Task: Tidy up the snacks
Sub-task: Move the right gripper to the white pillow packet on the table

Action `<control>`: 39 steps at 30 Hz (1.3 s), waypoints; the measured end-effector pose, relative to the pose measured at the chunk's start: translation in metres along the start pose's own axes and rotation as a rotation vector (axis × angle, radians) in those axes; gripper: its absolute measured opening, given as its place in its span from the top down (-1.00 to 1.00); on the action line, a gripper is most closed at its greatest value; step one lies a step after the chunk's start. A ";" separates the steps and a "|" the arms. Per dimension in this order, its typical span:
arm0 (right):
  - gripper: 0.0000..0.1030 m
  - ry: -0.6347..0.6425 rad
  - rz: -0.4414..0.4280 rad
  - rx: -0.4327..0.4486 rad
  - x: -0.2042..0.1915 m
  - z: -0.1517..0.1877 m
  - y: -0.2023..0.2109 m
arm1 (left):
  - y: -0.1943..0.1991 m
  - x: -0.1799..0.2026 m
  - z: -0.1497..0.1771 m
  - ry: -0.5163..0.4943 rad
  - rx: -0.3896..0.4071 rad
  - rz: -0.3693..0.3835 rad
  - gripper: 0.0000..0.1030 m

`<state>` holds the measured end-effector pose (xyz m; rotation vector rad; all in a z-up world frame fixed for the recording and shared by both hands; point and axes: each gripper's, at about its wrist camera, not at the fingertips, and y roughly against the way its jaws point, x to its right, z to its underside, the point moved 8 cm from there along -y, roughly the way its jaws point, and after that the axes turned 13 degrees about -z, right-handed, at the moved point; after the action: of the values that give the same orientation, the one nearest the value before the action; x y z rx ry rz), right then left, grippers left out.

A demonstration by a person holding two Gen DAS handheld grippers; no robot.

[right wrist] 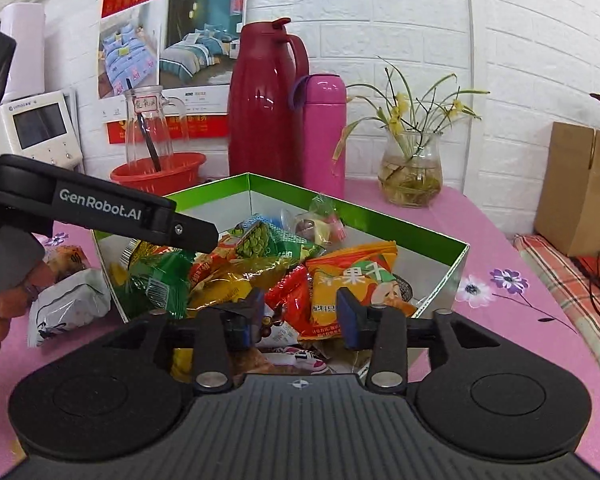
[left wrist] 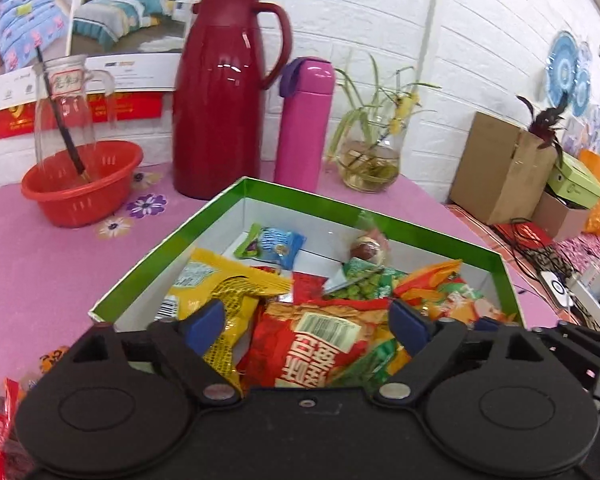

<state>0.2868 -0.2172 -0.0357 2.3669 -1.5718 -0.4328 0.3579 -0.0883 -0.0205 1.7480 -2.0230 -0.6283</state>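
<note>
Tabletop snack box (left wrist: 172, 236) beneath open grippers (left wrist: 308, 322)

The left gripper (left wrist: 306, 322) hangs wide open over a green box (left wrist: 164, 248) of snack packets. A red packet (left wrist: 320, 344) lies below its jaws, unpinched.

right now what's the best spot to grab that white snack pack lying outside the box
Take the white snack pack across its puffed middle, coming from above. It lies flat on the pink tablecloth just left of the green box, so a side approach would likely jam against the box wall. The left tongs are nearest and stand open.
</note>
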 end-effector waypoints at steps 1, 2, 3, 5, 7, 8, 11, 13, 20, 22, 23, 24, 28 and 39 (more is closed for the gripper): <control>-0.75 0.001 -0.005 0.001 -0.002 -0.001 0.001 | 0.000 -0.001 -0.001 0.002 0.004 -0.008 -1.00; -0.80 0.003 -0.008 0.004 -0.003 -0.002 0.002 | 0.000 -0.002 -0.001 0.002 0.005 -0.013 -1.00; -0.80 0.008 -0.010 0.007 -0.004 -0.003 0.003 | 0.002 -0.003 -0.001 0.001 0.005 -0.013 -1.00; -0.85 0.016 -0.008 0.016 -0.007 -0.007 0.007 | 0.006 -0.004 -0.001 0.004 0.008 -0.017 -1.00; -0.92 0.024 -0.008 0.026 -0.010 -0.010 0.013 | 0.013 -0.006 0.000 0.004 0.011 -0.022 -1.00; -0.95 0.027 -0.008 0.030 -0.012 -0.012 0.016 | 0.016 -0.006 0.000 0.003 0.012 -0.022 -1.00; -0.98 0.044 -0.005 0.042 -0.020 -0.017 0.026 | 0.029 -0.007 0.003 0.004 0.022 -0.026 -1.00; -1.00 0.059 -0.005 0.051 -0.028 -0.019 0.033 | 0.038 -0.009 0.005 0.002 0.020 -0.031 -1.00; -1.00 0.115 -0.065 0.067 -0.061 -0.021 0.057 | 0.071 -0.026 0.020 0.001 0.014 -0.047 -1.00; -1.00 0.122 -0.085 0.070 -0.070 -0.020 0.062 | 0.083 -0.037 0.025 0.004 0.012 -0.052 -1.00; -1.00 0.128 -0.088 0.070 -0.074 -0.020 0.064 | 0.088 -0.043 0.027 0.007 0.013 -0.063 -1.00; -1.00 0.135 -0.086 0.070 -0.078 -0.020 0.066 | 0.092 -0.051 0.029 0.011 0.016 -0.077 -1.00; -1.00 0.146 -0.111 0.058 -0.092 -0.015 0.069 | 0.111 -0.084 0.038 0.051 0.013 -0.115 -1.00; -1.00 0.158 -0.220 -0.054 -0.149 0.009 0.033 | 0.130 -0.152 0.087 0.160 -0.055 -0.121 -1.00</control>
<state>0.2008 -0.0918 -0.0169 2.4753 -1.2227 -0.3180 0.2254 0.0842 -0.0188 1.8362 -1.7882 -0.5561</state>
